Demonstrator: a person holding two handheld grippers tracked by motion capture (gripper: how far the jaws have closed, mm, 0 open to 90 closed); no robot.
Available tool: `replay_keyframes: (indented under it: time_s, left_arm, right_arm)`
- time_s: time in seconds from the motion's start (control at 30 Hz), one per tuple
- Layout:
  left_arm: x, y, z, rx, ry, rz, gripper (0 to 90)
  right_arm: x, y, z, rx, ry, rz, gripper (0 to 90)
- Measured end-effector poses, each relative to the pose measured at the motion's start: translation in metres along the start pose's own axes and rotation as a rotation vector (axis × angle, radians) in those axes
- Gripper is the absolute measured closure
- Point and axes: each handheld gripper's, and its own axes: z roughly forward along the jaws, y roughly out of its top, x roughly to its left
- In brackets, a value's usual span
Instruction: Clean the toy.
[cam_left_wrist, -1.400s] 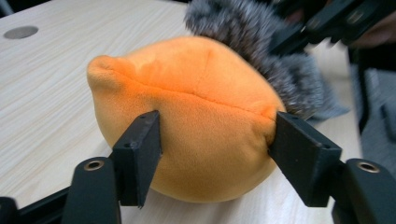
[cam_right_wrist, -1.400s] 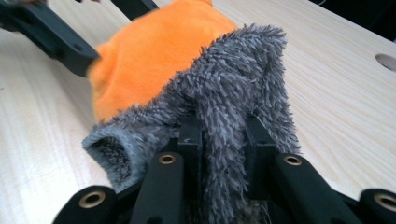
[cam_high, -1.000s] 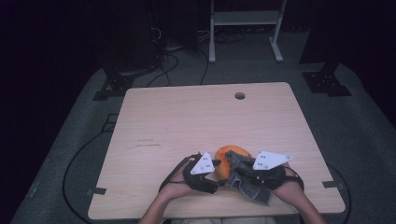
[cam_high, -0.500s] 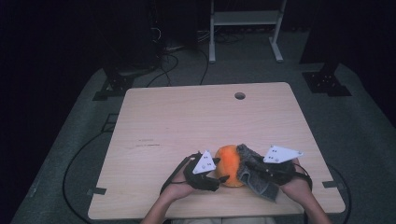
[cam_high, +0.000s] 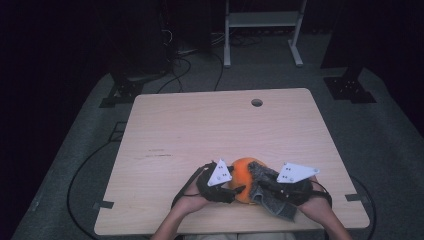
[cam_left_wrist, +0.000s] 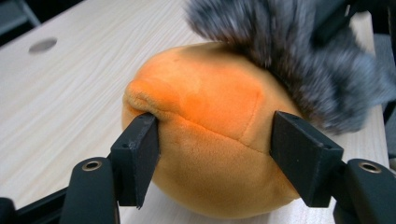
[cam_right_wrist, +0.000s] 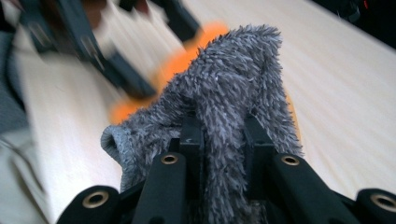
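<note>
An orange plush ball (cam_high: 243, 172) rests on the wooden table (cam_high: 200, 130) near its front edge. My left gripper (cam_high: 235, 190) comes at it from the left. Its jaws have just been closing, and in the left gripper view the pads dent both sides of the ball (cam_left_wrist: 210, 140). A grey fuzzy cloth (cam_high: 262, 192) lies against the ball's right side and over its top. My right gripper (cam_high: 260, 182) is shut on that cloth (cam_right_wrist: 233, 84), with the pile bunched between its fingers (cam_right_wrist: 191, 135). The orange ball (cam_right_wrist: 187, 56) shows behind the cloth.
A round cable hole (cam_high: 257, 102) sits near the table's far edge. Behind the table stand a white metal frame (cam_high: 260, 30) and dark stand feet (cam_high: 350, 87), with cables (cam_high: 190, 65) on the grey floor. The person's forearms enter at the bottom.
The right gripper has shifted slightly right and back again with the grey cloth, which stays on the ball's right side. The left gripper has stayed at the ball.
</note>
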Motion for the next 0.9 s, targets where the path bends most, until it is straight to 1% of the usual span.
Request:
replay_keyframes:
  time_s: [0.03,0.07,0.1,0.13,0.17,0.2,0.23,0.27,0.3,0.33,0.37,0.4,0.43,0.47,0.5,0.53,0.57,0.6,0.63,0.67,0.7,0.73,0.77,0.8,0.83,0.87,0.9]
  left_arm:
    - [-0.004,0.001,0.001,-0.009,-0.009,0.034,33.6]
    - [-0.008,0.001,0.001,-0.017,-0.023,0.069,33.8]
    - [-0.012,0.002,0.002,-0.012,-0.032,0.107,33.8]
    - [-0.014,0.003,0.002,-0.006,-0.032,0.134,33.7]
    - [-0.015,0.004,0.002,0.002,-0.033,0.145,33.7]
    - [-0.014,0.003,0.001,-0.001,-0.038,0.134,33.6]
    - [-0.010,0.004,0.000,-0.021,-0.041,0.100,32.3]
    - [-0.010,0.004,0.000,-0.021,-0.041,0.100,29.5]
    - [-0.008,0.004,0.000,-0.043,-0.034,0.051,29.5]
    - [-0.006,0.005,0.001,-0.057,-0.012,0.002,25.0]
    - [-0.005,0.006,0.005,-0.041,0.021,-0.029,20.2]
    - [-0.005,0.006,0.005,-0.041,0.021,-0.029,22.3]
    - [-0.008,0.003,0.007,-0.049,0.015,-0.017,24.5]
    - [-0.008,0.003,0.007,-0.049,0.015,-0.017,26.5]
    - [-0.008,0.002,0.007,-0.048,0.010,-0.015,27.8]
    - [-0.008,0.002,0.007,-0.048,0.010,-0.015,29.0]
    - [-0.009,0.002,0.006,-0.041,0.013,-0.004,30.1]
    - [-0.009,0.002,0.006,-0.041,0.013,-0.004,30.7]
    - [-0.011,0.001,0.007,-0.043,-0.002,0.015,31.4]
    - [-0.011,0.001,0.007,-0.043,-0.002,0.015,32.0]
    - [-0.012,0.002,0.007,-0.045,-0.009,0.030,32.0]
    - [-0.014,0.002,0.007,-0.052,-0.017,0.055,32.2]
    - [-0.016,0.003,0.008,-0.058,-0.023,0.075,32.3]
    - [-0.020,0.003,0.008,-0.061,-0.032,0.108,32.3]
    - [-0.023,0.004,0.008,-0.065,-0.041,0.124,32.3]
    - [-0.028,0.005,0.008,-0.051,-0.035,0.170,32.3]
    - [-0.028,0.006,0.008,-0.037,-0.032,0.179,32.3]
  right_arm:
    - [0.002,0.005,-0.003,-0.020,0.016,-0.011,73.3]
    - [0.005,0.009,-0.005,-0.033,0.023,-0.027,73.2]
    - [0.007,0.014,-0.005,-0.034,0.021,-0.046,73.1]
    - [0.008,0.016,-0.004,-0.027,0.023,-0.061,73.0]
    - [0.008,0.017,-0.002,-0.021,0.026,-0.064,73.0]
    - [0.006,0.014,0.001,-0.018,0.036,-0.054,73.1]
    - [0.002,0.008,0.003,-0.023,0.048,-0.025,73.2]
    - [0.002,0.008,0.003,-0.023,0.048,-0.025,73.2]
    - [0.000,0.005,0.004,-0.027,0.048,-0.008,73.3]
    - [0.000,0.003,0.005,-0.033,0.045,0.003,73.4]
    - [0.001,0.001,0.004,-0.037,0.055,0.002,73.4]
    - [0.001,0.001,0.004,-0.037,0.055,0.002,73.4]
    - [0.002,0.001,0.003,-0.030,0.053,-0.005,73.3]
    - [0.002,0.001,0.003,-0.030,0.053,-0.005,73.3]
    - [-0.003,-0.001,0.001,-0.034,0.067,0.009,73.3]
    - [-0.003,-0.001,0.001,-0.034,0.067,0.009,73.3]
    - [-0.011,-0.006,-0.001,-0.019,0.054,0.028,73.1]
    - [-0.011,-0.006,-0.001,-0.019,0.054,0.028,73.1]
    - [-0.021,-0.013,-0.005,-0.006,0.033,0.072,72.8]
    - [-0.021,-0.013,-0.005,-0.006,0.033,0.072,72.8]
    - [-0.025,-0.012,-0.011,-0.032,0.034,0.111,72.9]
    - [-0.024,-0.009,-0.014,-0.044,0.042,0.109,72.9]
    - [-0.020,-0.003,-0.017,-0.066,0.062,0.094,72.9]
    - [-0.016,0.002,-0.019,-0.080,0.080,0.078,73.0]
    - [-0.006,0.013,-0.017,-0.086,0.100,0.032,72.9]
    - [-0.001,0.017,-0.014,-0.073,0.104,0.005,72.9]
    - [0.002,0.018,-0.010,-0.051,0.094,-0.019,72.9]
